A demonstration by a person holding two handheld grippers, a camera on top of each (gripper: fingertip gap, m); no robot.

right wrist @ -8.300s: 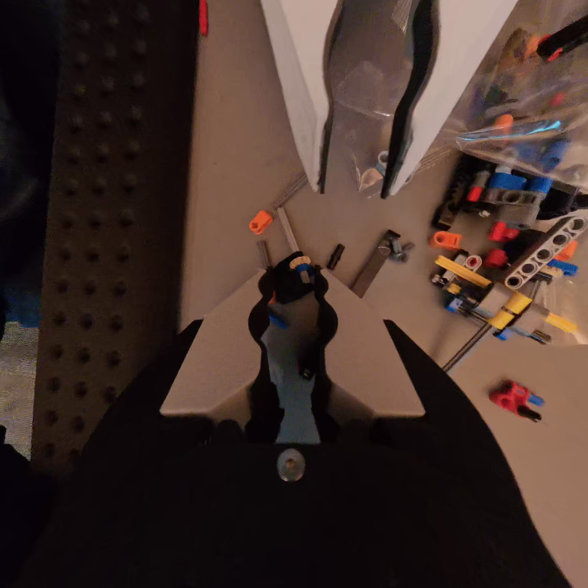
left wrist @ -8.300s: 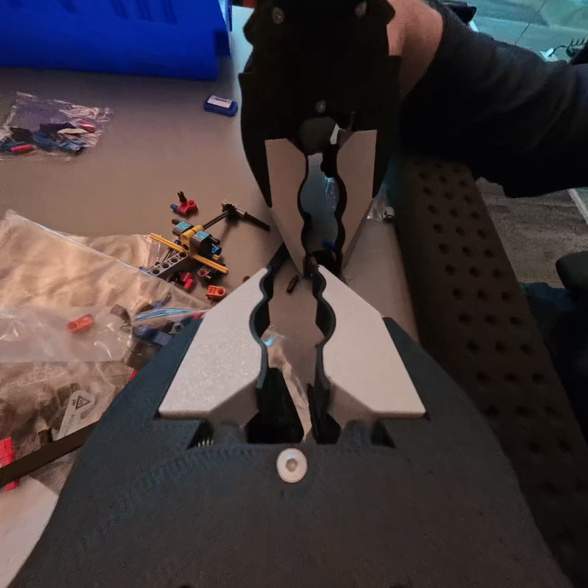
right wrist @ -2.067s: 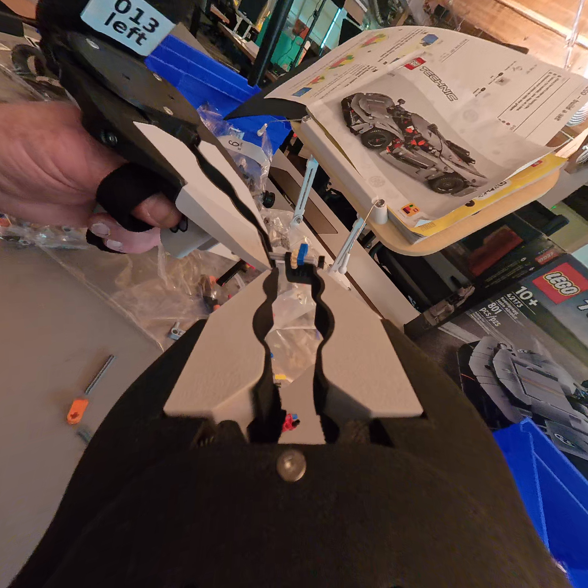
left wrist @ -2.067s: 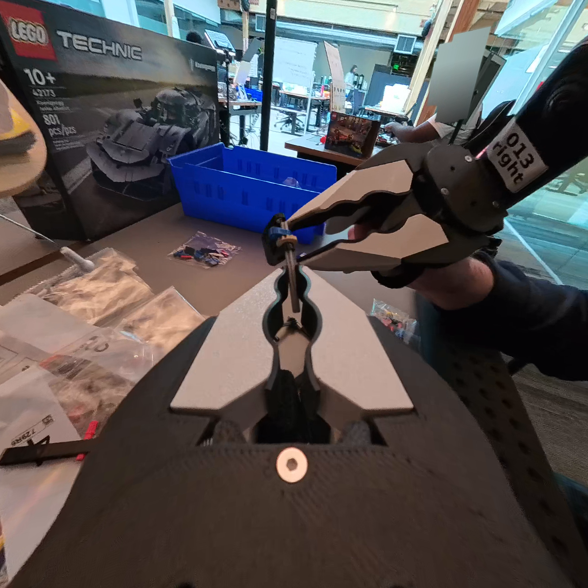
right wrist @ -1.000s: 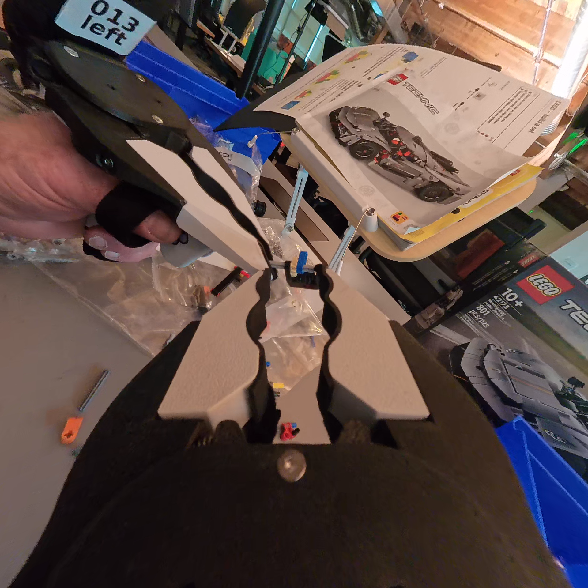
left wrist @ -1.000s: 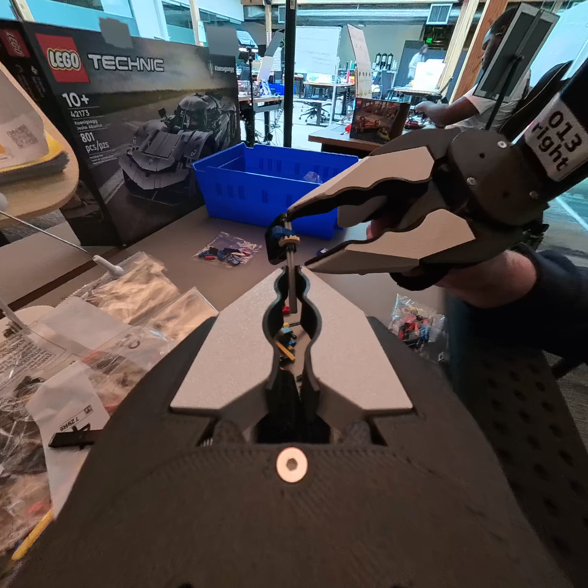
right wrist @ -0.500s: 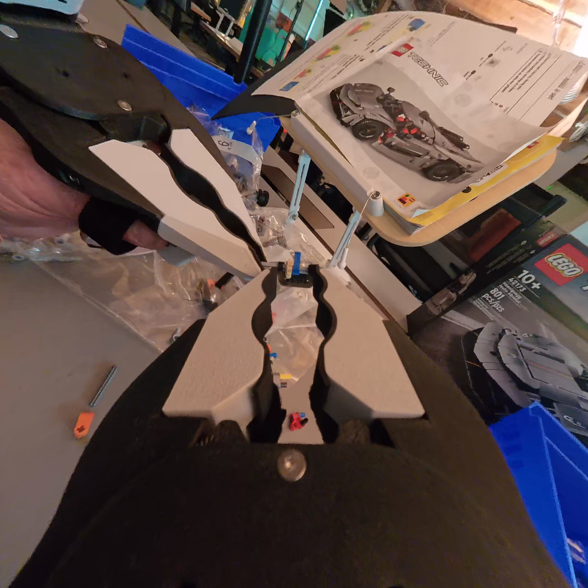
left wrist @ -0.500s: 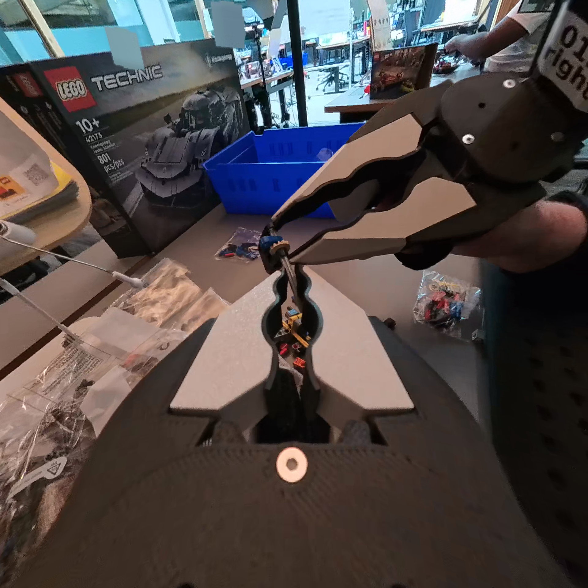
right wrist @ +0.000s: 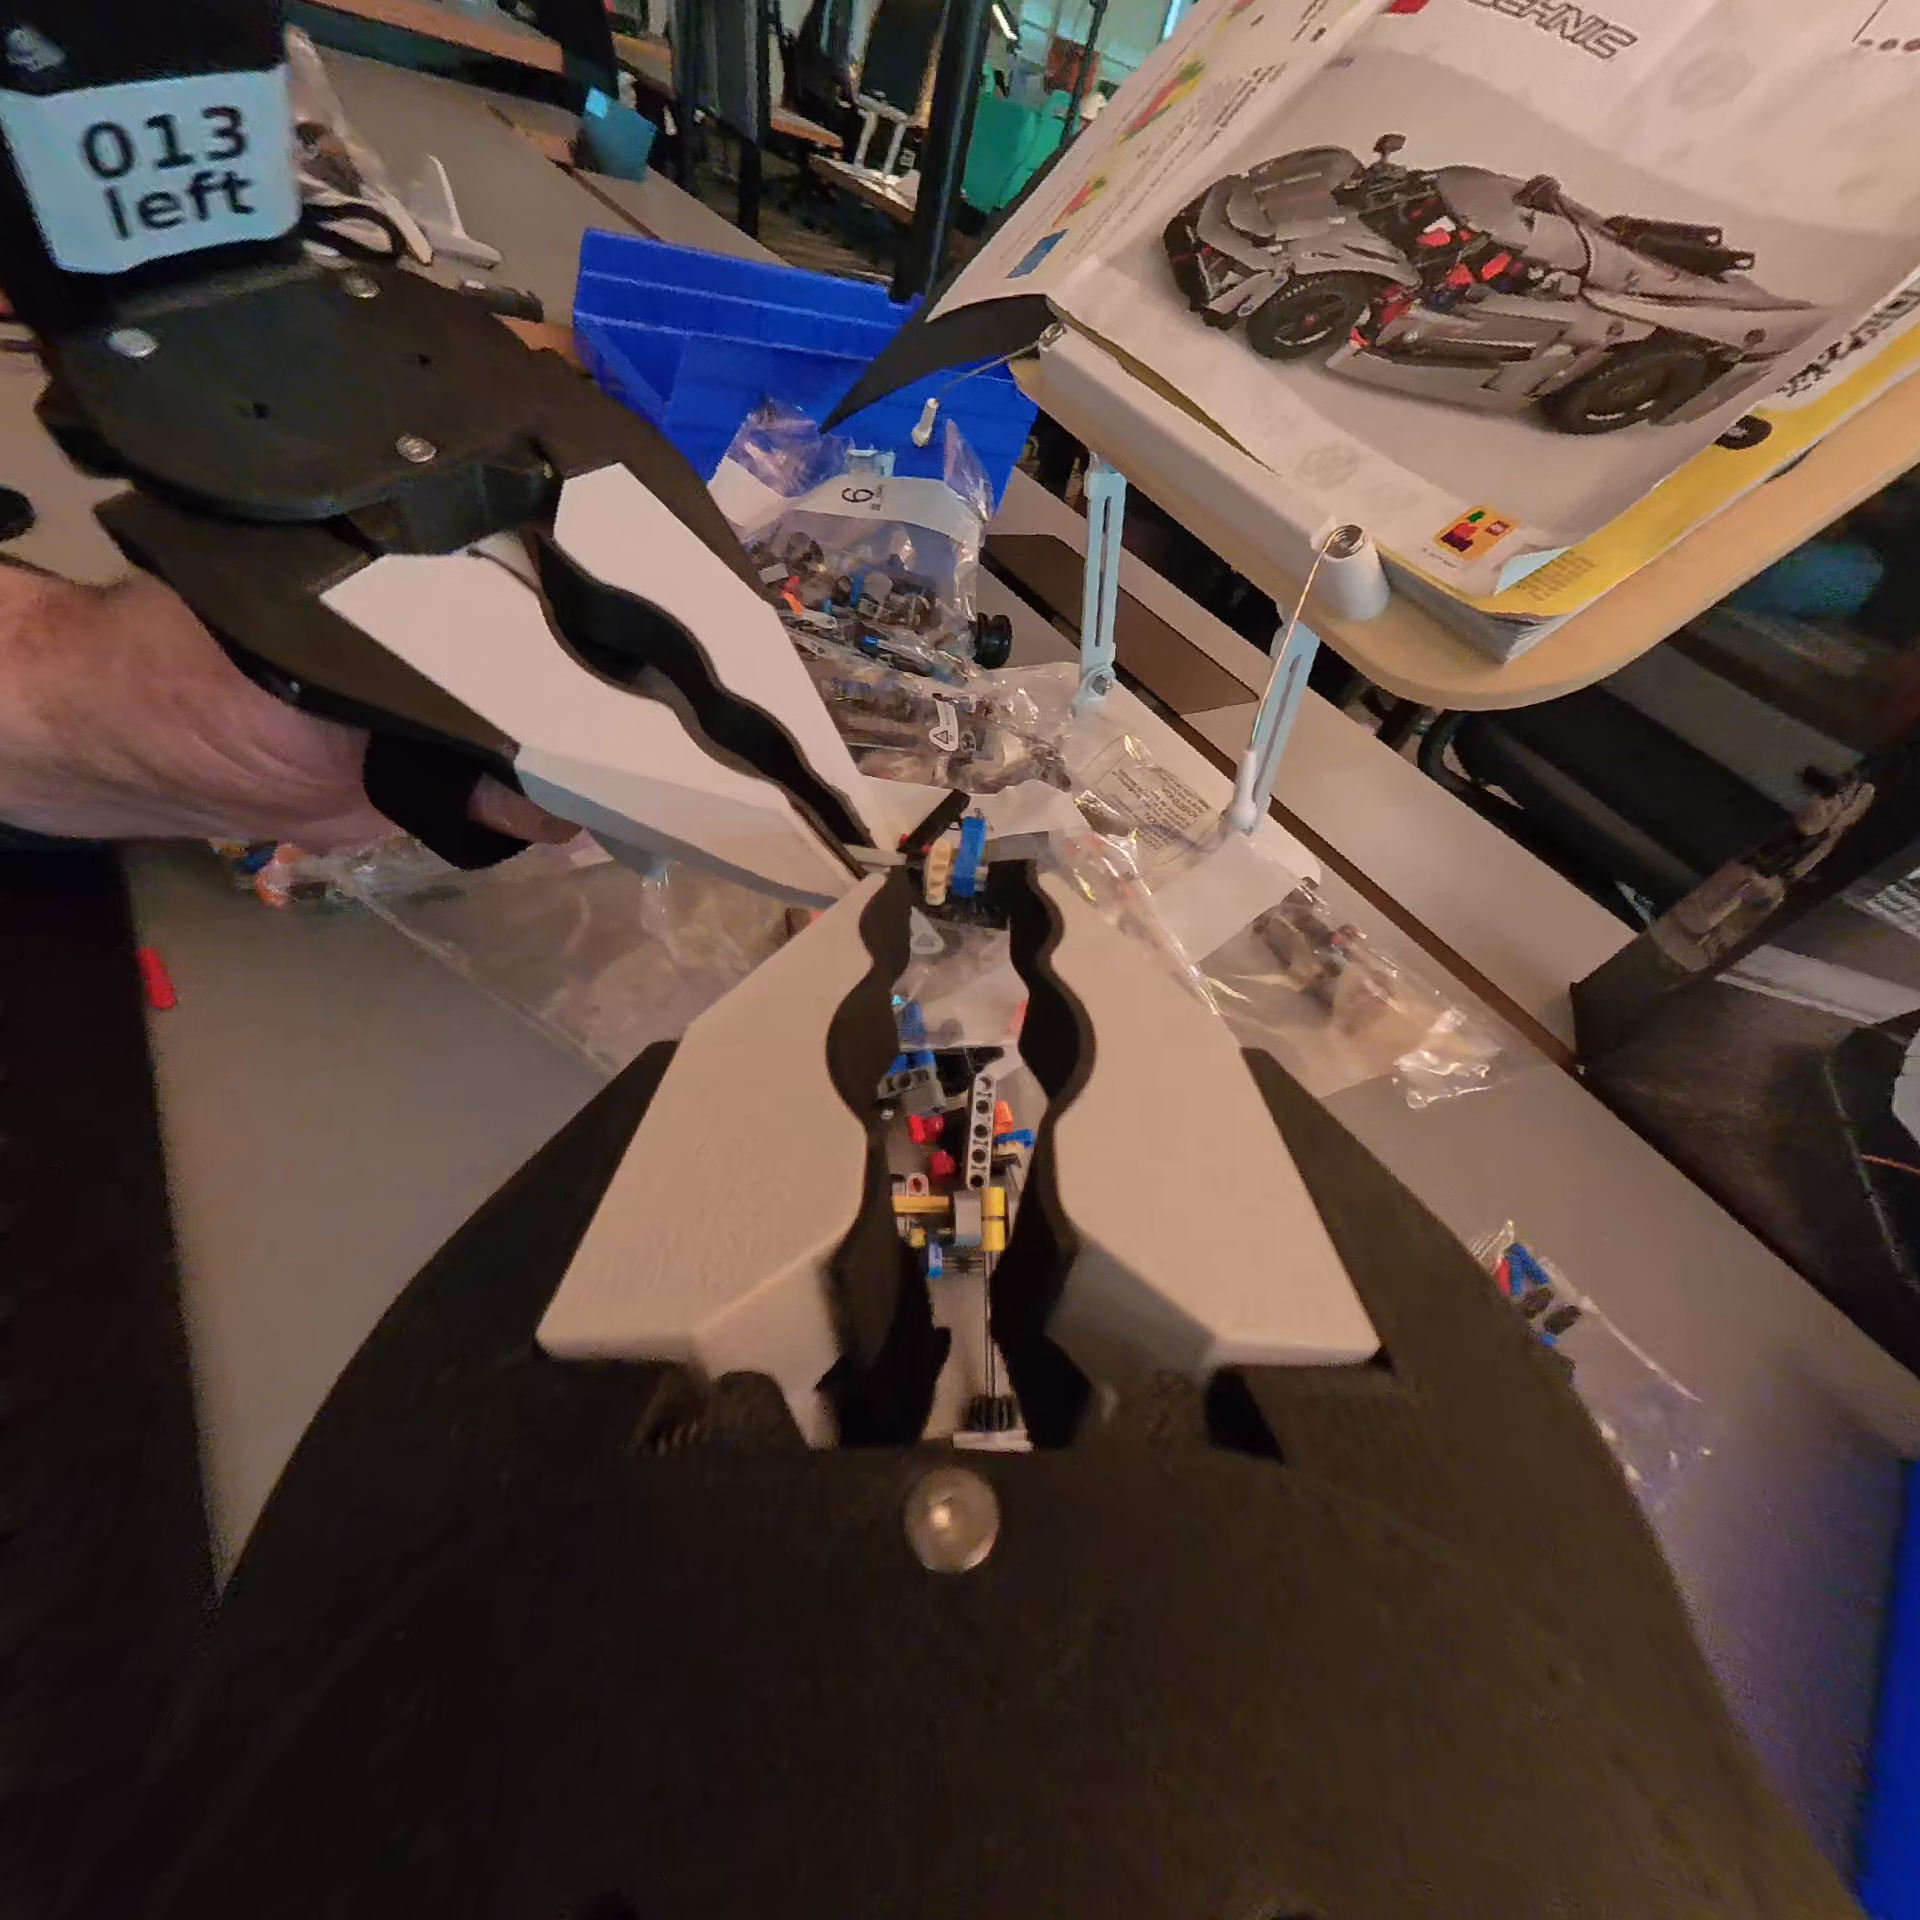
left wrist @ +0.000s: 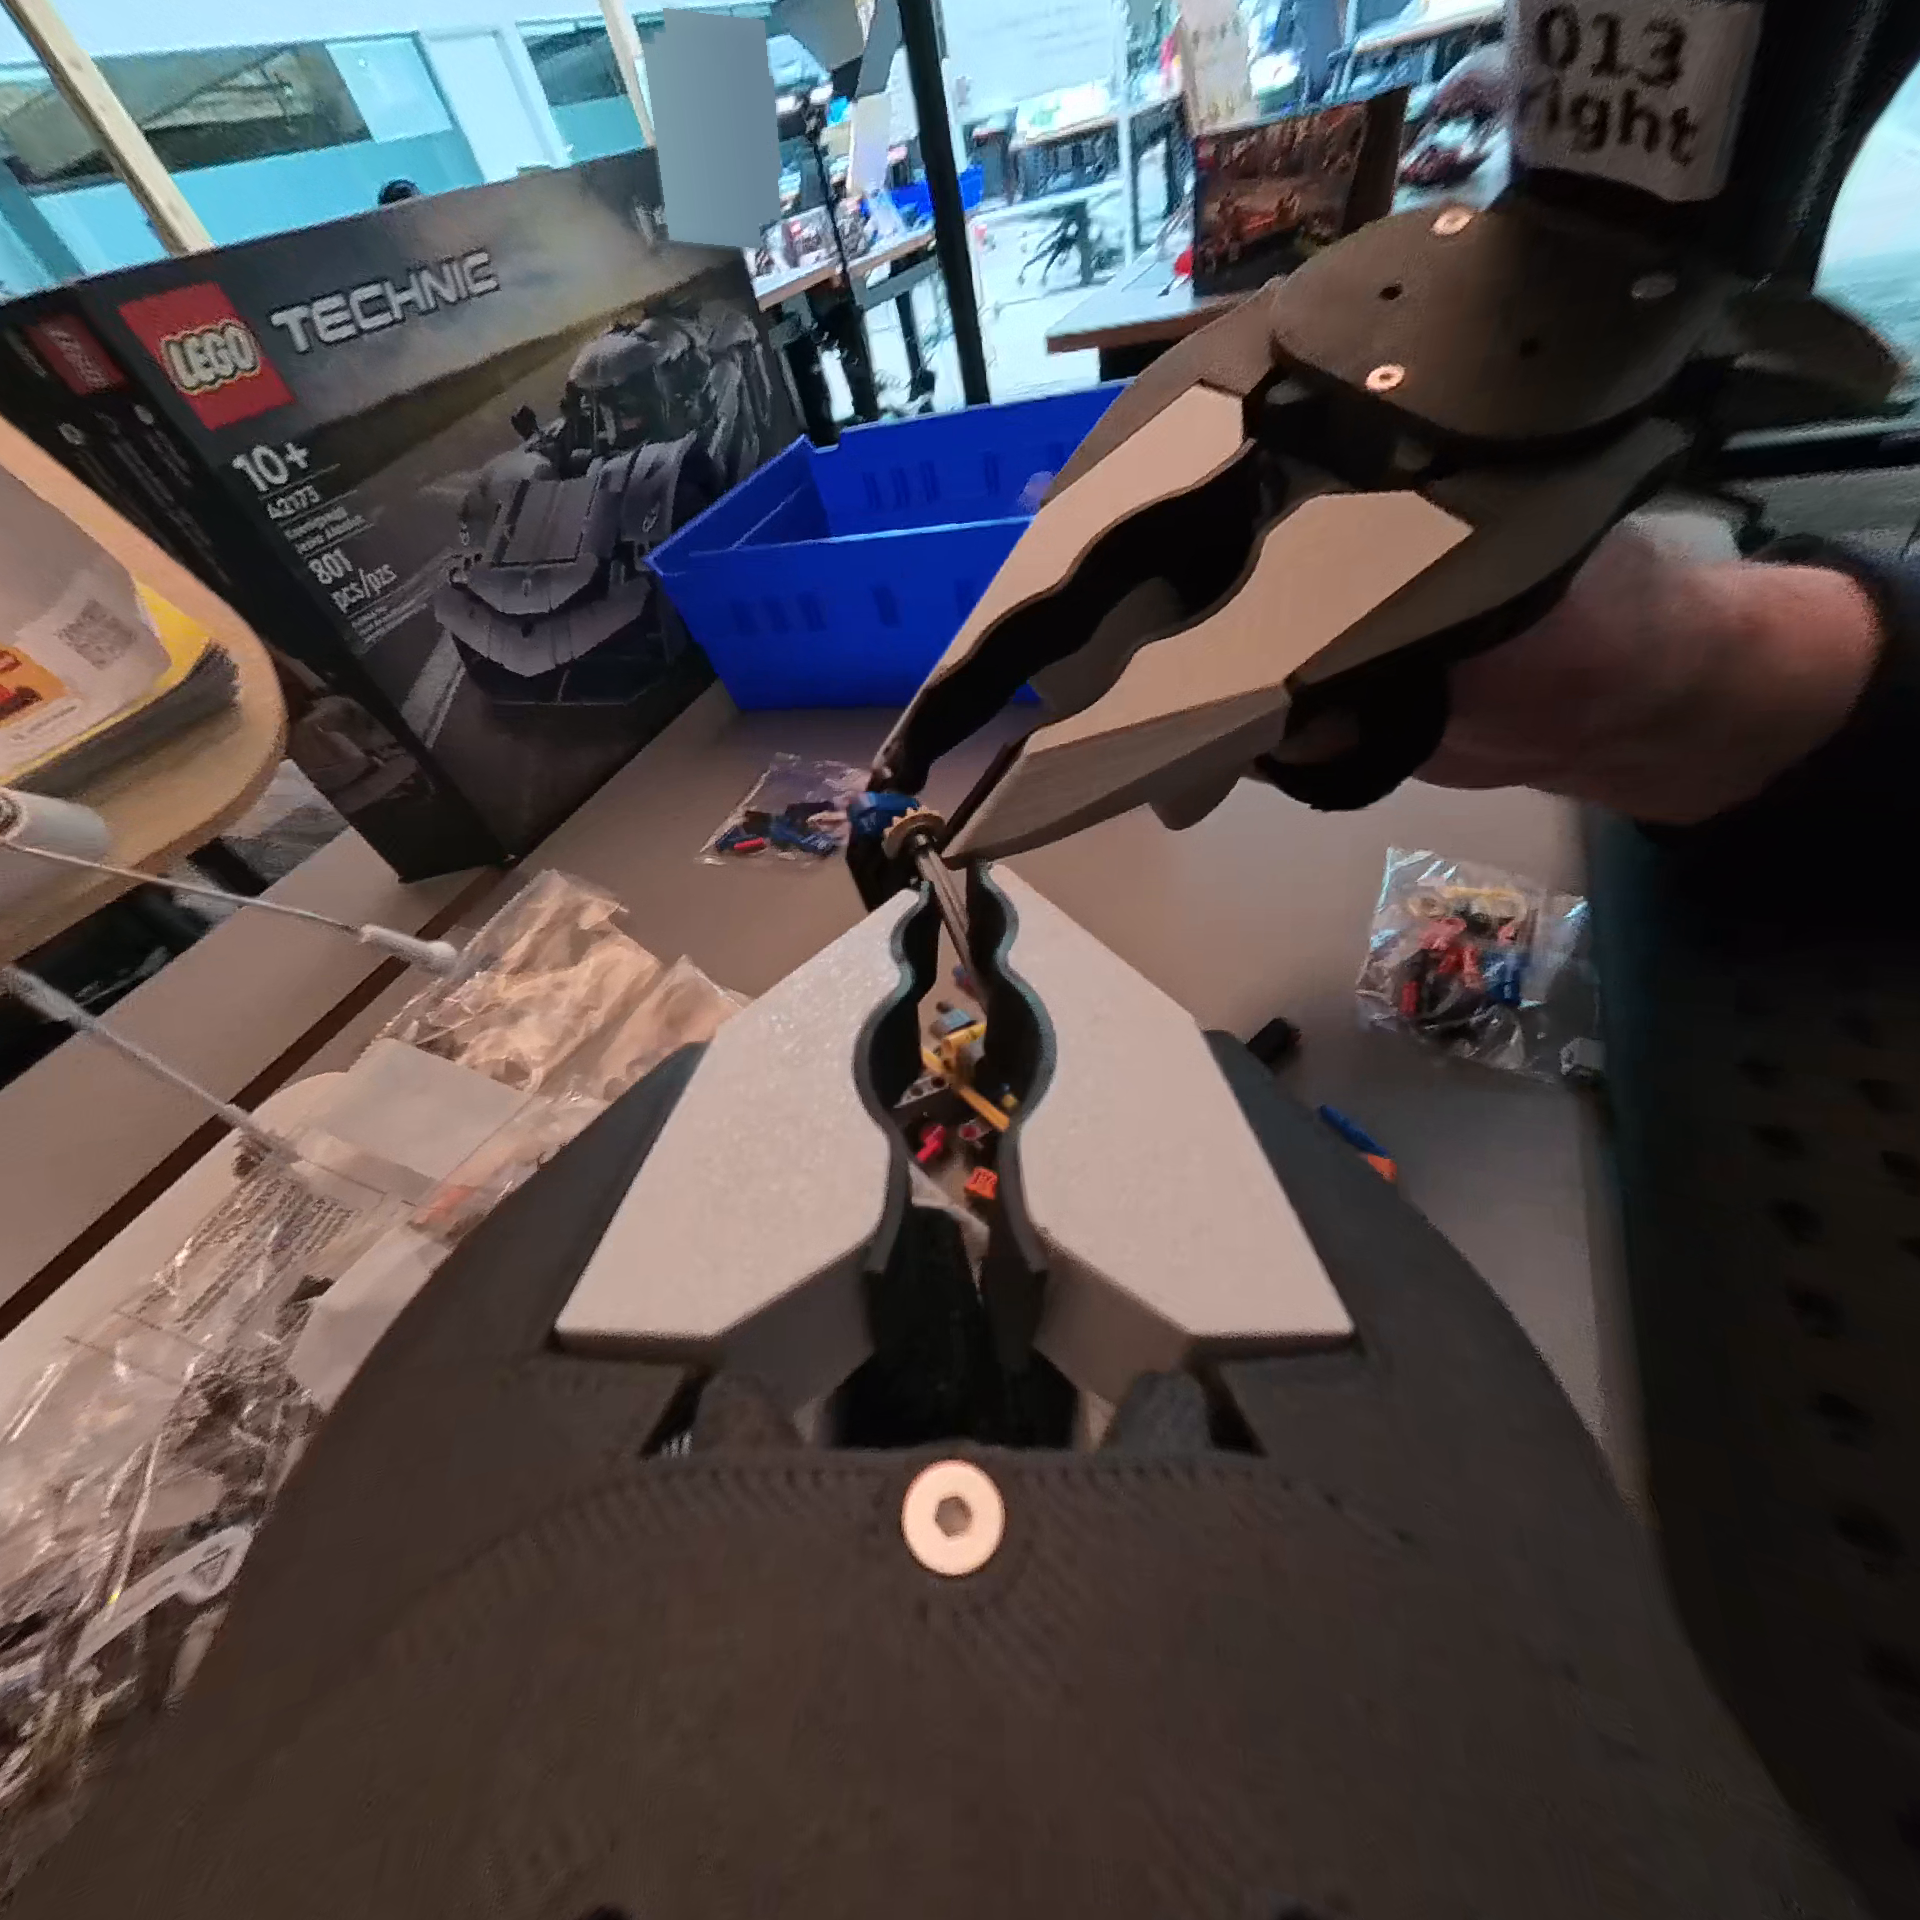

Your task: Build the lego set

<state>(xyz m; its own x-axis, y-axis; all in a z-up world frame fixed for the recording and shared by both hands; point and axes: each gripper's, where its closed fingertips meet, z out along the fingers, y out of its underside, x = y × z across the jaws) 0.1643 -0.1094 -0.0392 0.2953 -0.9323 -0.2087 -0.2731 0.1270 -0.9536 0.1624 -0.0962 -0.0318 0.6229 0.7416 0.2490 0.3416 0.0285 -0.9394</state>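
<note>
Both grippers meet in the air above the table. My left gripper (left wrist: 948, 891) is shut on a thin grey axle (left wrist: 948, 920). My right gripper (right wrist: 954, 881) is shut on a small black piece with a blue part and a tan gear (right wrist: 961, 854). The axle's end is at or in this piece (left wrist: 881, 819). In the left wrist view the right gripper (left wrist: 920, 816) comes in from the upper right. In the right wrist view the left gripper (right wrist: 873, 864) comes in from the upper left. A partial yellow, grey and blue build (right wrist: 951, 1216) lies on the table below, also seen between the left fingers (left wrist: 956, 1049).
The set's box (left wrist: 416, 499) and a blue bin (left wrist: 852, 592) stand at the back. An open instruction booklet (right wrist: 1455, 260) rests on a raised stand. Clear bags of parts (left wrist: 520, 1018) (left wrist: 1475, 966) (right wrist: 883, 592) and loose pieces lie on the grey table. A black perforated pad (left wrist: 1766, 1247) borders it. The tips of both grippers are at nearly the same place.
Both grippers rose from the table with the axle and the small piece and brought them together. Over the last second they stay joined while both views tilt down toward the table.
</note>
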